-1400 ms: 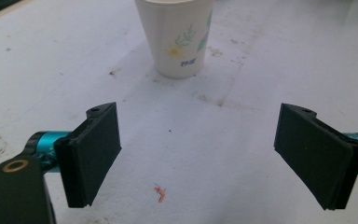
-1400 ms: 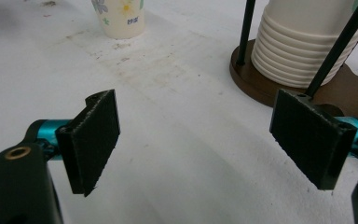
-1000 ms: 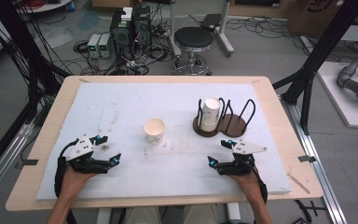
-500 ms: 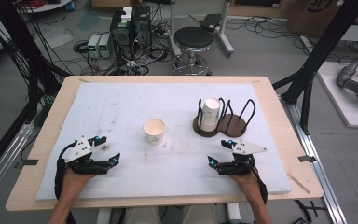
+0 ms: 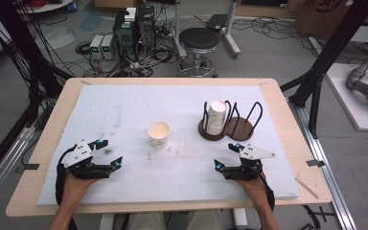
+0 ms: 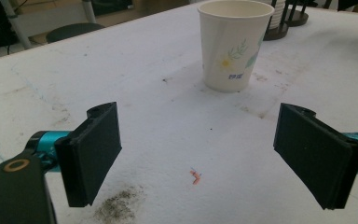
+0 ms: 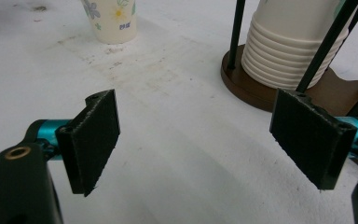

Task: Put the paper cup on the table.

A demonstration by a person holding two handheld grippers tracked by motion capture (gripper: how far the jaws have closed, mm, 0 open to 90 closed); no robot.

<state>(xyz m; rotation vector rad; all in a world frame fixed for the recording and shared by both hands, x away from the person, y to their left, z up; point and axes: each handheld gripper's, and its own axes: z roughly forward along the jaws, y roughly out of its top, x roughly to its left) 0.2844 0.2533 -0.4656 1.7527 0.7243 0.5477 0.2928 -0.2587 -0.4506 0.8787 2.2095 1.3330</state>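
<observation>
A single paper cup point(image 5: 158, 134) with a flower print stands upright in the middle of the white mat point(image 5: 124, 110). To its right a stack of upside-down paper cups point(image 5: 216, 117) sits in a brown wire holder point(image 5: 242, 125). My left gripper point(image 5: 111, 153) rests on the mat at the near left, jaws open and empty. In the left gripper view the cup point(image 6: 233, 44) stands ahead of the left gripper point(image 6: 200, 158). My right gripper point(image 5: 225, 157) rests at the near right, also open and empty. In the right gripper view the cup stack point(image 7: 292, 44) rises close ahead of the right gripper point(image 7: 205, 144).
The mat lies on a wooden table point(image 5: 287, 110). Small stains mark the mat point(image 6: 121, 210) near the left gripper. Beyond the table's far edge stand a stool point(image 5: 199, 40), electronics boxes point(image 5: 134, 24) and loose cables on the floor.
</observation>
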